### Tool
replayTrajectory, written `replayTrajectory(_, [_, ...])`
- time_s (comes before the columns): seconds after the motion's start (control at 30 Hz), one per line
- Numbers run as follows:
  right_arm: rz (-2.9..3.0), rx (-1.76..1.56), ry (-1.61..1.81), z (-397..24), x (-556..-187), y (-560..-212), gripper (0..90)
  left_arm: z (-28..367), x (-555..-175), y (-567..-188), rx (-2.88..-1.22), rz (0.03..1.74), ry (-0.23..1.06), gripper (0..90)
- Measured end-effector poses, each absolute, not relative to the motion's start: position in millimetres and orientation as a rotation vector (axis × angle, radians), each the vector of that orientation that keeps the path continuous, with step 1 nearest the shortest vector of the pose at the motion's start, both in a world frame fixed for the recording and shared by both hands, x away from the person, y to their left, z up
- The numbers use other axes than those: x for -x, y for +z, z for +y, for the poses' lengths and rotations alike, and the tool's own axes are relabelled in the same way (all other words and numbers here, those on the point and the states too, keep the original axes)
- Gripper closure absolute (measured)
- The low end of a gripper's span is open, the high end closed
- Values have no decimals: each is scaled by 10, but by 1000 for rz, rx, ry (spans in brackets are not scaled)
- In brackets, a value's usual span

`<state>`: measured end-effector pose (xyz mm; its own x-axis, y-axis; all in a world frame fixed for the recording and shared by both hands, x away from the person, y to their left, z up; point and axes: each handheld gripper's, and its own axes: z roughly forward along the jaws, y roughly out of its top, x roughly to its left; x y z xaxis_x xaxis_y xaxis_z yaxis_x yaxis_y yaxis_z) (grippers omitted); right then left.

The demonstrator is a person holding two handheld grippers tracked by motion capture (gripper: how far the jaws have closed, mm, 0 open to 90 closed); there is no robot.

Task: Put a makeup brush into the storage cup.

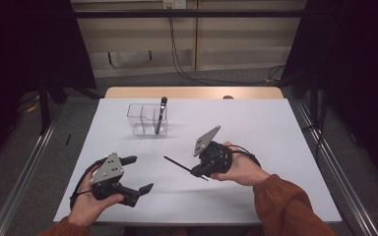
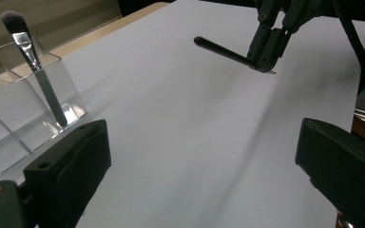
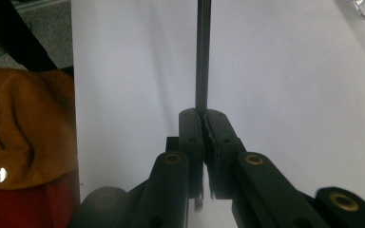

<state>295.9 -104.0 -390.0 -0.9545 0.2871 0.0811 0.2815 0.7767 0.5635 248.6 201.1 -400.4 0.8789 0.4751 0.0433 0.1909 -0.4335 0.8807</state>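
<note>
We are looking at a lab-style recording booth rather than a home. We see a table [image 1: 275,128] with a plain white top standing on grey carpet, black curtains [image 1: 24,44] hanging at both sides, metal rails [image 1: 24,172] running along the floor, and loose cables [image 1: 187,69] trailing down a bare beige wall to the floor behind the table.

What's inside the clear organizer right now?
The clear organizer holds one makeup brush, leaning bristles up in a right-hand compartment. The other compartments look empty, though reflections blur their floors.
</note>
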Motion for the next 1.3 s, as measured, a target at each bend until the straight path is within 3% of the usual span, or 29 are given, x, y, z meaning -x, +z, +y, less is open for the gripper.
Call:
replayTrajectory(0.53, [3055,-422,664,-1024,-2994,-3923,868,1779,-2603,-3980,-2119,455,282,47])
replayTrajectory(0.93, [3097,-353,501,-970,-3005,-3985,868,1589,-2743,-3907,-2231,399,140,65])
replayTrajectory(1.3, [3142,-308,441,-950,-3019,-4000,868,1432,-2851,-3856,-2340,344,129,52])
